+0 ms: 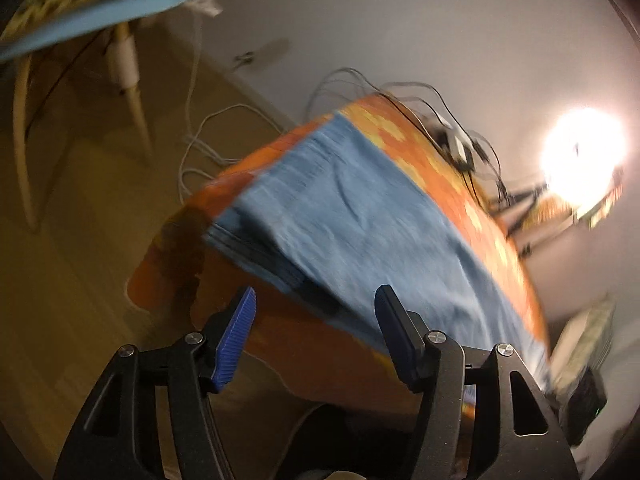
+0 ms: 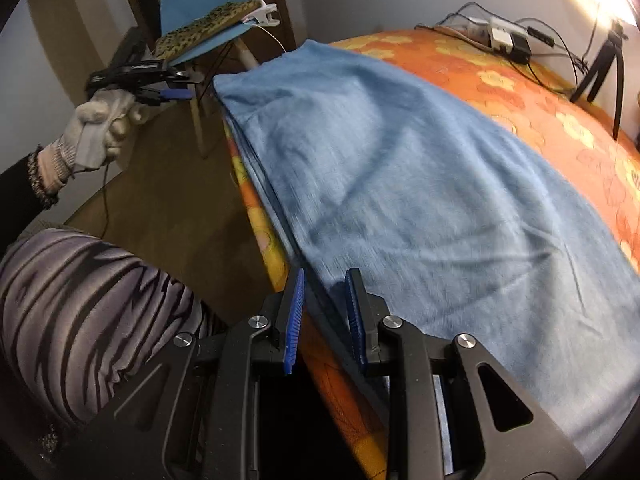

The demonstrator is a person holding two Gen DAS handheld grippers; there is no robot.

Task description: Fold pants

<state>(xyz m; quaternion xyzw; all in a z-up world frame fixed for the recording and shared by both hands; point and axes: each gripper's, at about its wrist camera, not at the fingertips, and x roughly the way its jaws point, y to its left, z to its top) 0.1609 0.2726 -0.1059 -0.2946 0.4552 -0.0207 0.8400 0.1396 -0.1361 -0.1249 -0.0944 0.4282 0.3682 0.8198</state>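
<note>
The blue pants (image 2: pixel 420 184) lie flat and long on the orange flowered bed cover (image 2: pixel 520 92), one long edge along the bed's side. They also show in the left wrist view (image 1: pixel 352 216), blurred. My left gripper (image 1: pixel 316 304) is open and empty, held just off the near edge of the pants. In the right wrist view the left gripper (image 2: pixel 176 94) is out past the far end of the pants, in a gloved hand. My right gripper (image 2: pixel 326 284) is open, its jaws astride the near folded edge of the pants, not closed on it.
A blue chair (image 2: pixel 200 4) with a patterned cushion stands beyond the bed's end. Cables and a power strip (image 2: pixel 504 38) lie at the bed's far side. A small tripod (image 2: pixel 604 64) and a bright lamp (image 1: pixel 580 152) are by the wall. My striped knee (image 2: pixel 80 304) is at left.
</note>
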